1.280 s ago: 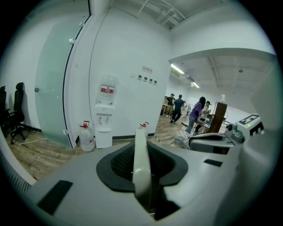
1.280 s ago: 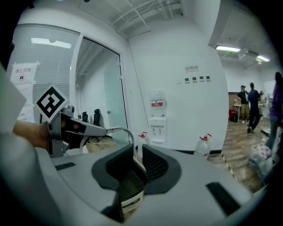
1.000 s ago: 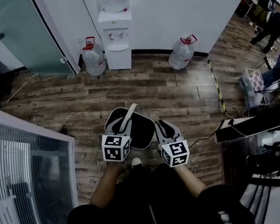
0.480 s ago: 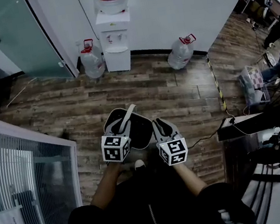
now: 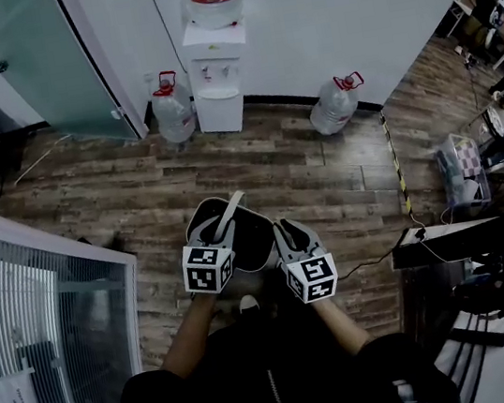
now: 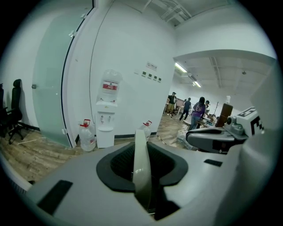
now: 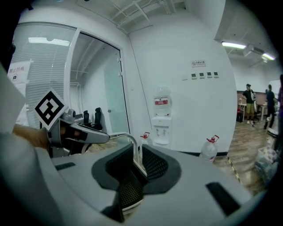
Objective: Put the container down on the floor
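In the head view a dark container (image 5: 250, 236) with a pale rim and a white handle (image 5: 229, 214) hangs above the wood floor (image 5: 136, 190), in front of the person's legs. My left gripper (image 5: 220, 234) is shut on the handle, which shows as a white strip (image 6: 141, 161) running between the jaws in the left gripper view. My right gripper (image 5: 286, 231) grips the container's right side. In the right gripper view a thin pale rim (image 7: 133, 145) passes between its nearly shut jaws. The container's inside is hidden.
A water dispenser (image 5: 215, 69) stands at the far wall with a water jug (image 5: 173, 109) on its left and another water jug (image 5: 334, 105) on its right. A glass partition (image 5: 32, 307) is at the left, and a dark desk (image 5: 470, 229) with cables at the right. People stand far right.
Both grippers keep their hold on the container at about the same height. The head view has shifted slightly.
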Demonstrator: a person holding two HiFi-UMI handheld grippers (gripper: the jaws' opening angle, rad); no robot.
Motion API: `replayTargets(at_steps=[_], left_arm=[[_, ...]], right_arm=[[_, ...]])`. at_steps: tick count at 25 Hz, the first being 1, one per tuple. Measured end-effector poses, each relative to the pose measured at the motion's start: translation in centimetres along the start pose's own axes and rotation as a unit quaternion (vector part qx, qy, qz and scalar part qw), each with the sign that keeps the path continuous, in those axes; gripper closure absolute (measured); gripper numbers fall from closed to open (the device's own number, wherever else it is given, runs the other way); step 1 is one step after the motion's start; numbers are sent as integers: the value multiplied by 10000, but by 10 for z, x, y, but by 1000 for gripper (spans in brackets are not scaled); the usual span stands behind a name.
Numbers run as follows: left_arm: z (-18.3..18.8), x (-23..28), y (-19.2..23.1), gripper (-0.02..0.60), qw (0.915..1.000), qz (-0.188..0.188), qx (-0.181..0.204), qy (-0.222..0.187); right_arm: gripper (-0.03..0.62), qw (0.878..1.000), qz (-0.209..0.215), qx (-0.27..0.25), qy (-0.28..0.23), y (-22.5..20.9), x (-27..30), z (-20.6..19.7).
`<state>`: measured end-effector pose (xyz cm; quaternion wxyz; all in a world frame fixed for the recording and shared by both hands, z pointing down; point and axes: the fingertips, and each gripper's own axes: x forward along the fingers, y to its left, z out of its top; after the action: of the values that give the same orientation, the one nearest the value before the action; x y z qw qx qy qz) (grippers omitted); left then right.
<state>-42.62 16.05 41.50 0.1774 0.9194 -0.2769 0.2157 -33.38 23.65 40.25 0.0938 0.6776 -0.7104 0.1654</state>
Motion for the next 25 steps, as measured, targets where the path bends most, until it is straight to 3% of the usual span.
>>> replayTargets(at_steps=[12, 25], left_arm=[[19, 61, -9, 491, 9997, 212, -62, 118], [74, 142, -35, 492, 9984, 469, -323, -5]], right_arm=[[537, 9997, 234, 4, 78, -64, 30, 7], [537, 9985, 534, 66, 24, -159, 60, 39]])
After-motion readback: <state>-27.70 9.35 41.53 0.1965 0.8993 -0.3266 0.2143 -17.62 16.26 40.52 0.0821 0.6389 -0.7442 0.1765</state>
